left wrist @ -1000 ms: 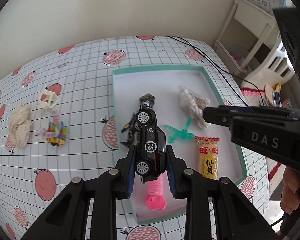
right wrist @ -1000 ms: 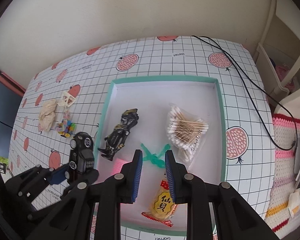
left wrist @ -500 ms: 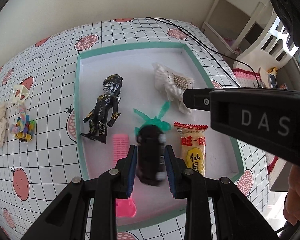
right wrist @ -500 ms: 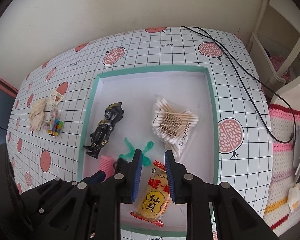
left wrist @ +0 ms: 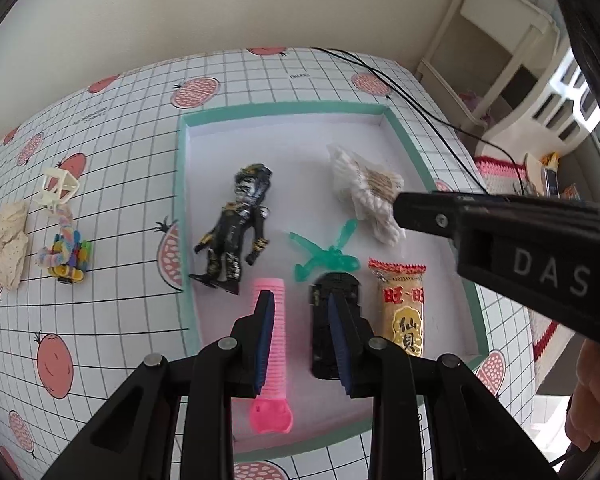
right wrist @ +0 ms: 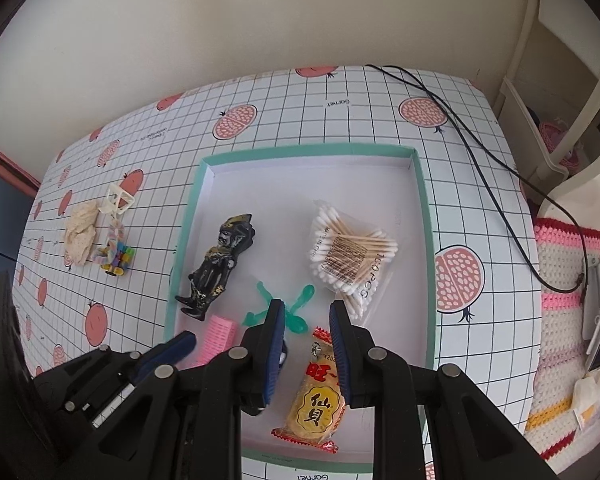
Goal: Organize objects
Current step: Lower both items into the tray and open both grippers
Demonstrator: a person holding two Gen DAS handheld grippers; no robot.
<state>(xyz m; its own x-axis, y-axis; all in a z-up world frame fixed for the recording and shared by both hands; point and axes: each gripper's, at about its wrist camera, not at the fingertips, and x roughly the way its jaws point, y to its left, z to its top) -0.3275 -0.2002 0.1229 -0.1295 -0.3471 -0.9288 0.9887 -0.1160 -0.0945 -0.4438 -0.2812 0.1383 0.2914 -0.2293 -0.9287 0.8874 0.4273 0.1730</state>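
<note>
A cream wall (left wrist: 180, 12) backs the grid-patterned pomegranate tablecloth (left wrist: 120, 320). A green-rimmed white tray (left wrist: 284, 110) fills the centre. Low in it, the black toy car (left wrist: 319, 332) lies between a pink comb (left wrist: 270, 414) and a snack packet (left wrist: 404, 312). The left gripper (left wrist: 300, 308) and right gripper (right wrist: 306, 316) each stand slightly parted, empty.

The tabletop (right wrist: 340, 120) wears a white cloth with a black grid and pink pomegranate prints. The shallow cardboard tray (right wrist: 424, 208) is white inside with a mint-green rim. In it lie a black plastic figure with gold trim (right wrist: 220, 260), a translucent green plastic toy (left wrist: 324, 256), a ribbed pink plastic comb (left wrist: 274, 344), an orange-yellow snack packet with red ends (right wrist: 316, 404), a clear bag of white-tipped cotton swabs (right wrist: 352, 256) and what seems a black toy car (left wrist: 332, 320). Each hand-held gripper (left wrist: 302, 340) is black with blue pads.
</note>
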